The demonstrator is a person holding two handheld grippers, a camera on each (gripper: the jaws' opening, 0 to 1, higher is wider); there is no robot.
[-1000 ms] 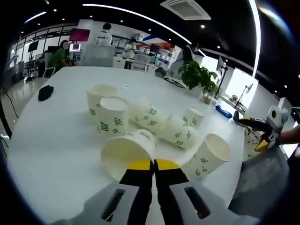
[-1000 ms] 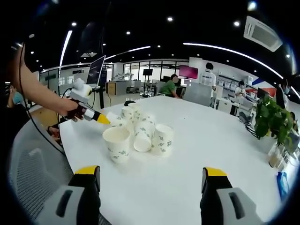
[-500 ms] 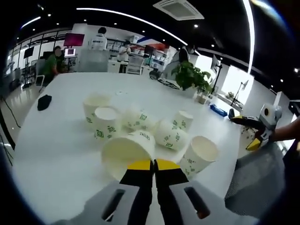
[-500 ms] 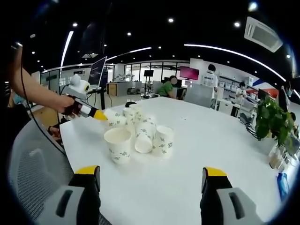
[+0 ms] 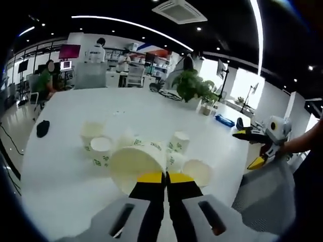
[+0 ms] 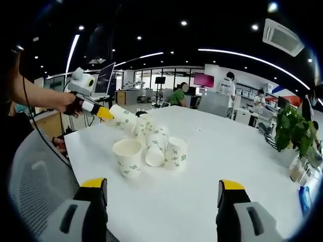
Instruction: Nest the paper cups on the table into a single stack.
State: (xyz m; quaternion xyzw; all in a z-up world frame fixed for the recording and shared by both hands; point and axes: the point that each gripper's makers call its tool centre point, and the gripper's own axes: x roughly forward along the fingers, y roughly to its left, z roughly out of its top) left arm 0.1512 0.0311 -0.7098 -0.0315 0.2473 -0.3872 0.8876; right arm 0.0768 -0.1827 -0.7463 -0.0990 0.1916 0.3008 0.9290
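My left gripper (image 5: 165, 176) is shut on the rim of a white paper cup with green print (image 5: 135, 165), held in the air above the table. In the right gripper view the left gripper (image 6: 99, 112) holds that cup (image 6: 122, 119) tilted over the cluster. Below it several cups stand or lie close together: an upright cup (image 6: 127, 157), a lying cup (image 6: 156, 147) and another cup (image 6: 175, 153). In the left gripper view I see cups (image 5: 92, 133) (image 5: 178, 141) (image 5: 197, 172) on the table. My right gripper (image 6: 161, 187) is open and holds nothing, near the table's edge; the right gripper (image 5: 250, 148) also appears at the right.
The white table (image 6: 237, 156) stretches far beyond the cups. A small black object (image 5: 43, 127) lies on its left part. Potted plants (image 5: 191, 85) stand at the far side. A grey chair back (image 6: 35, 196) is near the table's edge. People sit and stand far behind.
My left gripper has risen with the cup in it, so the cluster now lies lower and farther away. The right gripper has stayed open in place.
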